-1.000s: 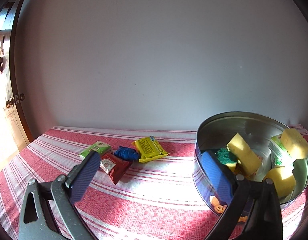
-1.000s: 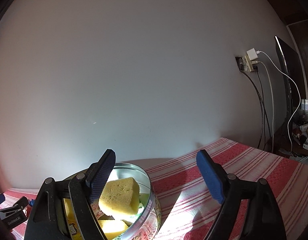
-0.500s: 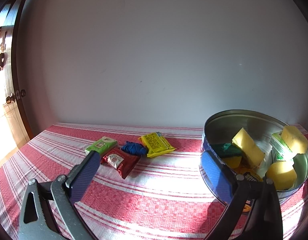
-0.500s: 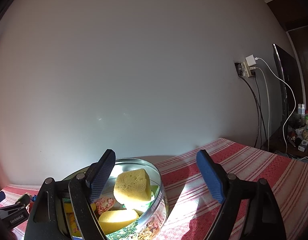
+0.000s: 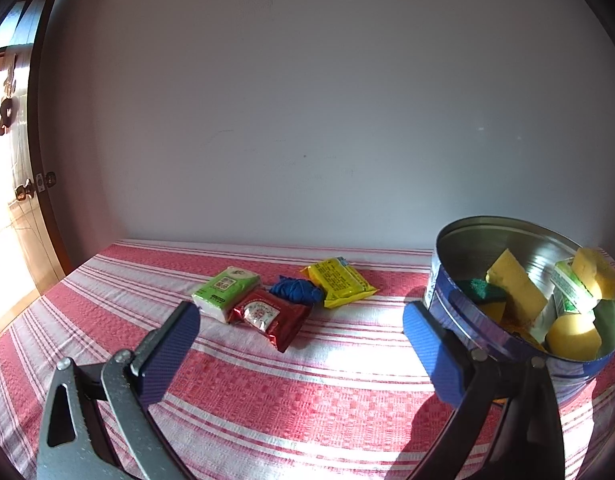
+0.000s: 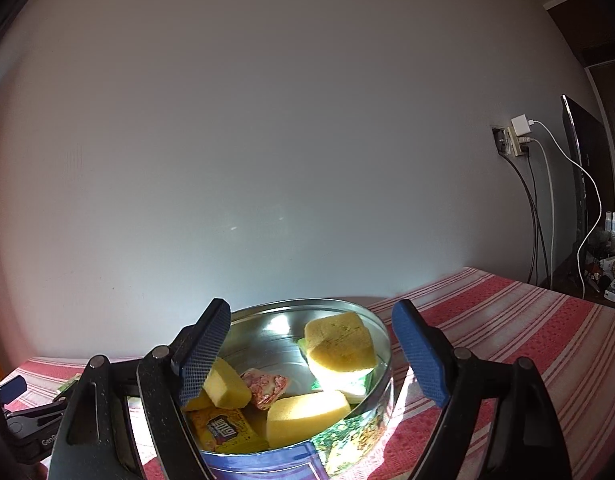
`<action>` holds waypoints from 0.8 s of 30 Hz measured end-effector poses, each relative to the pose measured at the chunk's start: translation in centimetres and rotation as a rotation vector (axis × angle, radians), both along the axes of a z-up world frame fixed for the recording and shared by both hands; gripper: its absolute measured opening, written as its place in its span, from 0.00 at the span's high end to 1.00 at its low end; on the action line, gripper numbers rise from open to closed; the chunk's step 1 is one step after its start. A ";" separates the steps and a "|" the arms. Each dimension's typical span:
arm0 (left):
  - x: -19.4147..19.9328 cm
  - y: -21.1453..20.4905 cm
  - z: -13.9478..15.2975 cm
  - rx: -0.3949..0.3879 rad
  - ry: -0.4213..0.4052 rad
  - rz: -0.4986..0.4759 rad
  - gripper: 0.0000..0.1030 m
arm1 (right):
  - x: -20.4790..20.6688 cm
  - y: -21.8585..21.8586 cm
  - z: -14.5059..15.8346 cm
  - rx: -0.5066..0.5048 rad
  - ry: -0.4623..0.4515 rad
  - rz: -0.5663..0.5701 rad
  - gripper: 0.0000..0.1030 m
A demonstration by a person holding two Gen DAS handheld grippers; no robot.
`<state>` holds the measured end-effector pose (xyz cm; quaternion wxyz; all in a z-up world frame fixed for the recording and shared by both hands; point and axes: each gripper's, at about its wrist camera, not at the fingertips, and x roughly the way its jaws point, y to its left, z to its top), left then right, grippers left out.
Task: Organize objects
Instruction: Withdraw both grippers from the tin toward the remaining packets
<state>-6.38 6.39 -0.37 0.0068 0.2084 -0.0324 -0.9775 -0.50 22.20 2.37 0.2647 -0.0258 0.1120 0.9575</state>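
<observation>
A round metal tin (image 5: 503,222) stands at the right of the red-striped tablecloth and holds several yellow sponges (image 5: 517,286) and small packets. Left of it on the cloth lie a green tissue pack (image 5: 226,291), a red packet (image 5: 269,316), a blue bundle (image 5: 295,290) and a yellow packet (image 5: 339,286). My left gripper (image 5: 299,344) is open above the cloth just short of these, with nothing between its fingers. My right gripper (image 6: 311,354) is open too. It hovers over the near side of the tin (image 6: 295,303), where a sponge (image 6: 339,342) leans on the far wall.
A white wall runs close behind the table. A door with a handle (image 5: 25,192) is at far left. At right are a wall socket with chargers and cables (image 6: 519,136), a dark screen and a cluttered shelf. The left gripper's tip (image 6: 11,388) shows beside the tin.
In the left wrist view the tin has slid to the right and the loose packets toward the centre. In the right wrist view the tin has come from the left edge to between the fingers.
</observation>
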 end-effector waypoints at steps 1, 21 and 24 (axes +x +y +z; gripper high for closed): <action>0.0 -0.4 0.0 0.002 -0.001 0.003 0.00 | -0.2 -0.6 0.0 0.002 -0.003 0.008 0.18; -2.1 -9.2 0.3 0.003 -0.015 0.108 0.01 | -5.6 -8.8 -0.8 -0.009 -0.047 0.192 0.18; -2.5 -10.7 0.3 0.000 -0.018 0.134 0.01 | -6.6 -10.0 -1.0 -0.006 -0.068 0.221 0.18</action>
